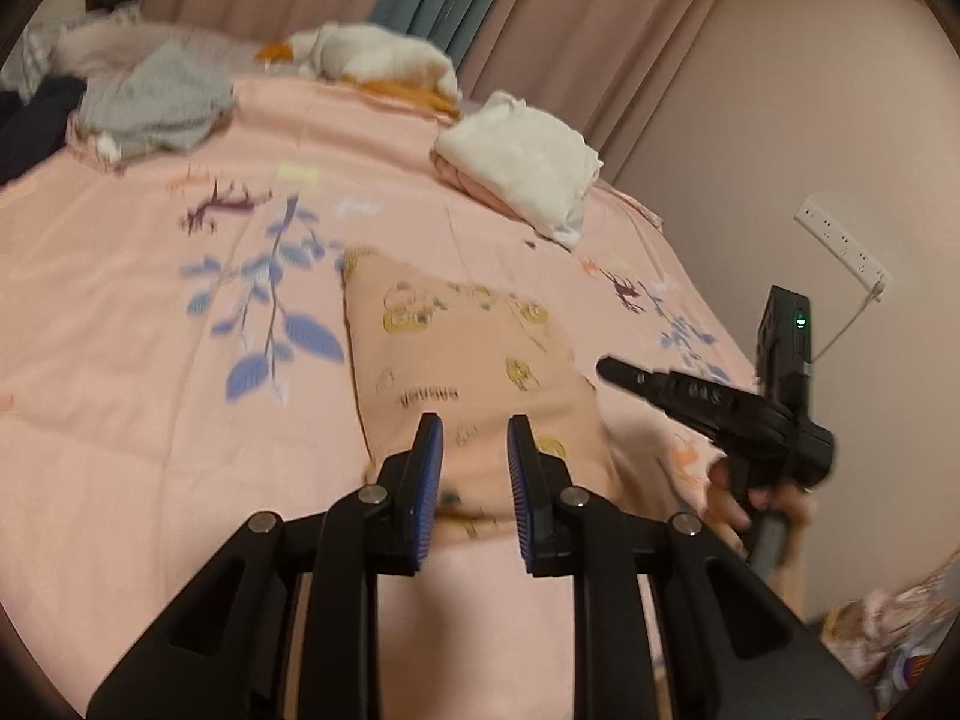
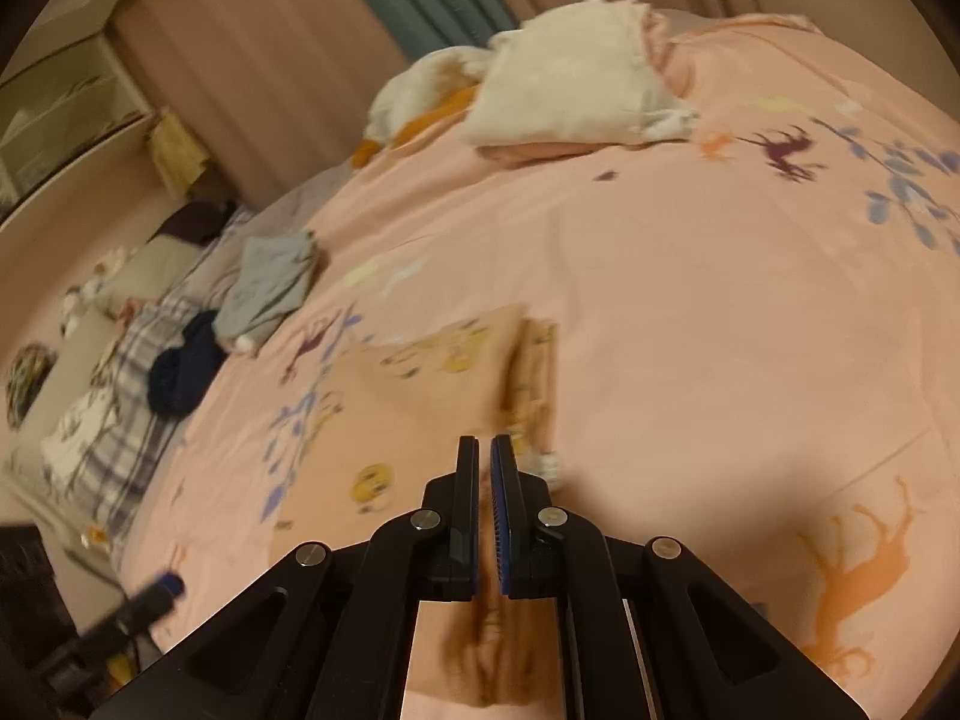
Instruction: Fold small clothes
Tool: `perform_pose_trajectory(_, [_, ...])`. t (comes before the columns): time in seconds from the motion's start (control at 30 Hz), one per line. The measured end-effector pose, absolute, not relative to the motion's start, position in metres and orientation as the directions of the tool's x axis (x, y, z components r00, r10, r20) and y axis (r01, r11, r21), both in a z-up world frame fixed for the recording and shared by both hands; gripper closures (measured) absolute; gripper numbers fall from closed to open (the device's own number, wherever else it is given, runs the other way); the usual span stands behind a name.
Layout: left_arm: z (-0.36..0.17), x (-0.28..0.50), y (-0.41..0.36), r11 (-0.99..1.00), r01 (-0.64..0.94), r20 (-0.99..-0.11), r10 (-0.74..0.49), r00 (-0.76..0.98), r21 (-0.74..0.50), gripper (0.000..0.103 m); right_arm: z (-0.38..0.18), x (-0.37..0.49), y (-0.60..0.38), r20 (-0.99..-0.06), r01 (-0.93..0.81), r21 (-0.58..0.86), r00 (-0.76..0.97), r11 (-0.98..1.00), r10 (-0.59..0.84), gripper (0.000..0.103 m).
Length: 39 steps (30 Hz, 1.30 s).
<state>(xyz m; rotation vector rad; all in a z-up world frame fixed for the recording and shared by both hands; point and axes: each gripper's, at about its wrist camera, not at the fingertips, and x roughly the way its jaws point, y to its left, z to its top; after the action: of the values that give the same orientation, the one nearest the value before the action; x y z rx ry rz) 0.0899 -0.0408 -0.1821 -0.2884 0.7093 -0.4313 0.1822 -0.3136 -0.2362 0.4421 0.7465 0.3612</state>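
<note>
Both views are lit by warm, dim indoor light, and everything is given a pinkish-orange cast. No single source can be identified. The pink bedspread is evenly lit in the left wrist view, with only soft shading seen under the folded white clothes. In the right wrist view a brown shadow is cast on the cloth beneath the right gripper. Motion blur is spread over both frames: printed patterns are smeared, and the grey garment is softened. Strong fisheye bending is seen at the rims, where the curtains are curved and dark corners are left. No glare is seen.
</note>
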Motion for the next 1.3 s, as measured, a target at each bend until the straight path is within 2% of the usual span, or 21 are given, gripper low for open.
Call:
perform_pose_trajectory(0.07, [-0.203, 0.103, -0.052, 0.877, 0.280, -0.630, -0.476, 0.614, -0.390, 0.083, -0.238, 0.183, -0.299, -0.586, -0.198, 0.481, 0.652, 0.854, 0.481, 0.095])
perform_pose_trajectory(0.17, [-0.247, 0.114, -0.064, 0.853, 0.273, -0.717, -0.521, 0.463, -0.444, 0.086, -0.242, 0.184, -0.281, -0.623, -0.218, 0.434, 0.628, 0.874, 0.466, 0.095])
perform_pose_trajectory(0.3, [-0.259, 0.106, -0.069, 0.867, 0.307, -0.734, -0.496, 0.463, -0.392, 0.088, -0.256, 0.187, -0.275, -0.679, -0.206, 0.395, 0.592, 0.895, 0.435, 0.095])
perform_pose_trajectory(0.37, [-0.259, 0.106, -0.068, 0.860, 0.307, -0.751, -0.507, 0.423, -0.408, 0.088, -0.258, 0.185, -0.275, -0.690, -0.214, 0.367, 0.590, 0.905, 0.419, 0.095])
perform_pose_trajectory(0.47, [-0.260, 0.105, -0.058, 0.837, 0.309, -0.746, -0.544, 0.384, -0.451, 0.088, -0.258, 0.180, -0.278, -0.691, -0.212, 0.374, 0.585, 0.903, 0.424, 0.095])
perform_pose_trajectory(0.57, [-0.248, 0.102, -0.047, 0.866, 0.271, -0.754, -0.500, 0.426, -0.421, 0.088, -0.256, 0.176, -0.282, -0.674, -0.213, 0.404, 0.588, 0.890, 0.447, 0.095])
perform_pose_trajectory(0.7, [-0.216, 0.093, -0.035, 0.858, 0.304, -0.669, -0.513, 0.538, -0.413, 0.083, -0.246, 0.172, -0.291, -0.619, -0.224, 0.477, 0.601, 0.850, 0.506, 0.095])
perform_pose_trajectory(0.8, [-0.214, 0.096, -0.033, 0.851, 0.306, -0.609, -0.521, 0.598, -0.427, 0.078, -0.248, 0.174, -0.293, -0.600, -0.240, 0.523, 0.578, 0.818, 0.553, 0.095])
perform_pose_trajectory(0.9, [-0.243, 0.110, -0.046, 0.846, 0.293, -0.680, -0.533, 0.503, -0.446, 0.081, -0.255, 0.176, -0.287, -0.626, -0.246, 0.516, 0.545, 0.820, 0.557, 0.095])
perform_pose_trajectory(1.0, [-0.258, 0.110, -0.051, 0.861, 0.289, -0.715, -0.509, 0.480, -0.418, 0.081, -0.265, 0.178, -0.275, -0.723, -0.232, 0.390, 0.523, 0.891, 0.452, 0.095])
perform_pose_trajectory(1.17, [-0.240, 0.103, -0.045, 0.870, 0.294, -0.706, -0.494, 0.508, -0.397, 0.080, -0.259, 0.173, -0.284, -0.684, -0.228, 0.452, 0.532, 0.862, 0.499, 0.095])
perform_pose_trajectory(1.23, [-0.228, 0.101, -0.041, 0.870, 0.298, -0.672, -0.492, 0.553, -0.392, 0.076, -0.253, 0.172, -0.291, -0.649, -0.228, 0.479, 0.559, 0.848, 0.517, 0.095])
perform_pose_trajectory(1.3, [-0.220, 0.107, -0.039, 0.875, 0.296, -0.645, -0.483, 0.592, -0.383, 0.061, -0.243, 0.174, -0.296, -0.608, -0.216, 0.491, 0.609, 0.844, 0.509, 0.095])
